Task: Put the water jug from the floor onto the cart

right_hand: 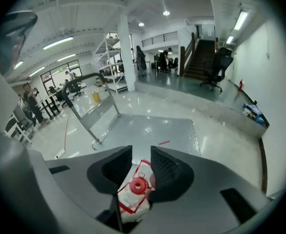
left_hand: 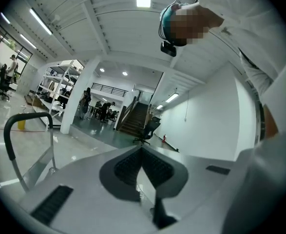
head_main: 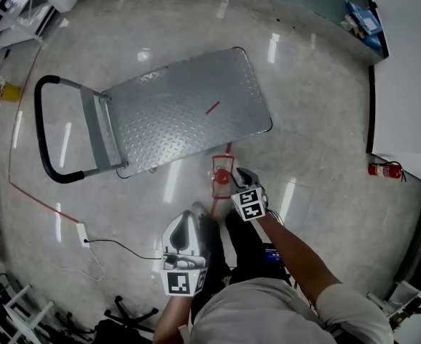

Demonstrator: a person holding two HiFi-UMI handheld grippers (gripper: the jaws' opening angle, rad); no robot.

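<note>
So the clear plastic water jug with the red cap and red-edged label (head_main: 222, 180) is sitting on the pale polished floor, just off the cart's near edge and not on it yet. It's standing cap-up, which I'm guessing is why you're coming at it from above: the neck looks like the easy bit to grab.

Your right gripper (head_main: 237, 178) is hanging right at the jug, around 4 o'clock from it in the head view, and tilting downward. In the right gripper view its jaws are standing apart with the jug's top showing in the gap. The pads aren't pressing on it, so you aren't holding anything.

At 11 o'clock from the jug you've got the silver diamond-plate platform cart (head_main: 188, 102). Its black loop handle (head_main: 39, 131) is sticking out at the 9 o'clock end, and a short red strip (head_main: 212, 107) is lying on the deck. Being parked that close is probably keeping the lift short.

Your left gripper (head_main: 194, 212) is sitting at 7 o'clock from the jug, by your legs, with its jaws closed together on nothing. It looks like it's just staying out of the way.

Count-wise, I'm seeing one jug, one cart and two grippers.
</note>
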